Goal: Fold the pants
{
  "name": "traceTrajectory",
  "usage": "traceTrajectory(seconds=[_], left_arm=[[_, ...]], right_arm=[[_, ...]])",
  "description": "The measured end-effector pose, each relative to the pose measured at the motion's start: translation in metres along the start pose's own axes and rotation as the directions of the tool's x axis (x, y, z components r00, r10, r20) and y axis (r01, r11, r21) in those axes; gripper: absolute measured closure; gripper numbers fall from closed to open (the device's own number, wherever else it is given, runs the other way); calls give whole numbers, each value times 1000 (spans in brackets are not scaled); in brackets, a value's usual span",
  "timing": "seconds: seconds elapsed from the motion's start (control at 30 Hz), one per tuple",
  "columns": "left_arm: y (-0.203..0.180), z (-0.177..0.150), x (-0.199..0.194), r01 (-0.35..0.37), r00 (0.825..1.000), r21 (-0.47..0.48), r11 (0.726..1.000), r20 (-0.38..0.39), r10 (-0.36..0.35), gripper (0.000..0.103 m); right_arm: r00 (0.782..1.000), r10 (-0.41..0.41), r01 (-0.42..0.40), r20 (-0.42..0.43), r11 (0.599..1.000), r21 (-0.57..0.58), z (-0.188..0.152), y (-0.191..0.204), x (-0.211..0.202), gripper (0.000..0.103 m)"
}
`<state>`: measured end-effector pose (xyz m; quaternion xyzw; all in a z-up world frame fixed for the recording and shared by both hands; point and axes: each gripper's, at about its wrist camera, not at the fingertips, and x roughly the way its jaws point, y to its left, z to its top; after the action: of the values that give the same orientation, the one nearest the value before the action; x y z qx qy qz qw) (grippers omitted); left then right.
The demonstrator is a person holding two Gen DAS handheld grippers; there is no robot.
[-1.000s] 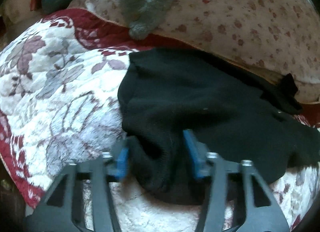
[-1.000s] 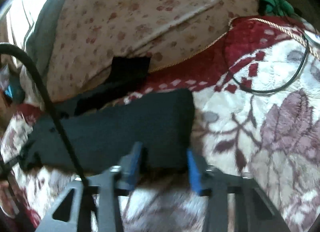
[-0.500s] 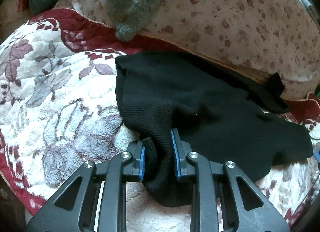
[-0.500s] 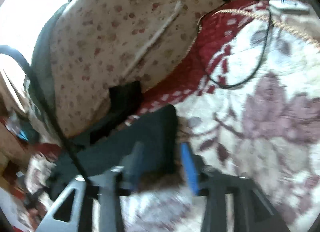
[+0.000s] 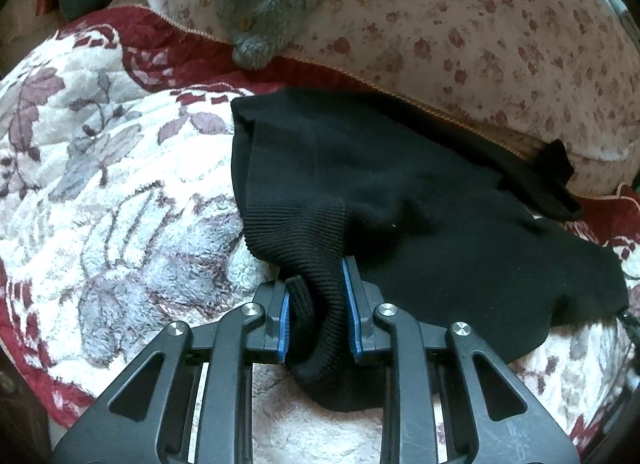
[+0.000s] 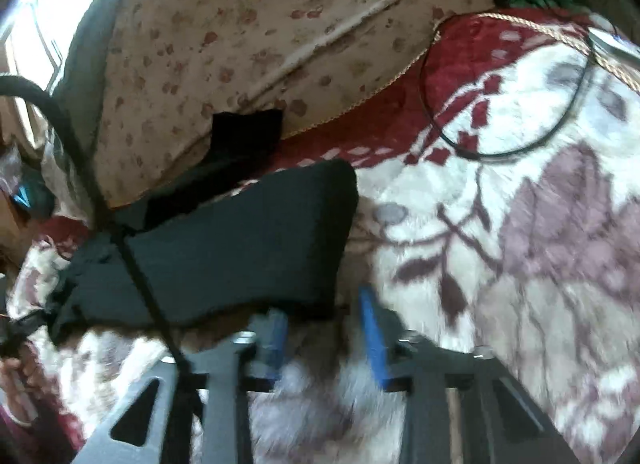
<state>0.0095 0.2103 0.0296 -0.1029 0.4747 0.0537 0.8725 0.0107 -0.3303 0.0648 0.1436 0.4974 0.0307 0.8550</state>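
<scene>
Tongs first: over the white-and-maroon floral plush bedspread point(image 5: 100, 192) where the black knit pants point(image 5: 400, 200) lie spread, the left tongs point(image 5: 316, 316) pinch their ribbed cuff while the right tongs point(image 6: 324, 338) hang spread, empty, beside the pants' other end.

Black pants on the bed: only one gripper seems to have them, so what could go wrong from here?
1. The left gripper pinches just a bunched ribbed edge of the pants; lifting may drag them into a heap.
2. The right gripper is open beside the other end, holding nothing, so a pull could be lopsided.
3. A black cable crosses the pants and might snag.
</scene>
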Motion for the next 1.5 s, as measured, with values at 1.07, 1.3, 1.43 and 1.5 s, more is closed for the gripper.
traceTrajectory(seconds=[1.07, 1.3, 1.43, 1.5], left_arm=[[49, -17, -36, 129, 990, -68, 989, -54, -133, 83], [49, -18, -32, 108, 992, -71, 992, -60, -112, 83], [48, -18, -28, 99, 993, -69, 993, -60, -103, 80], [48, -19, -24, 94, 993, -88, 992, -66, -100, 72]], right_arm=[[996, 16, -21, -83, 998, -65, -18, -7, -86, 61], [990, 87, -53, -109, 957, 284, -10, -51, -70, 57], [990, 73, -35, -120, 957, 289, -13, -46, -51, 54], [994, 70, -47, -84, 969, 243, -9, -35, -45, 59]])
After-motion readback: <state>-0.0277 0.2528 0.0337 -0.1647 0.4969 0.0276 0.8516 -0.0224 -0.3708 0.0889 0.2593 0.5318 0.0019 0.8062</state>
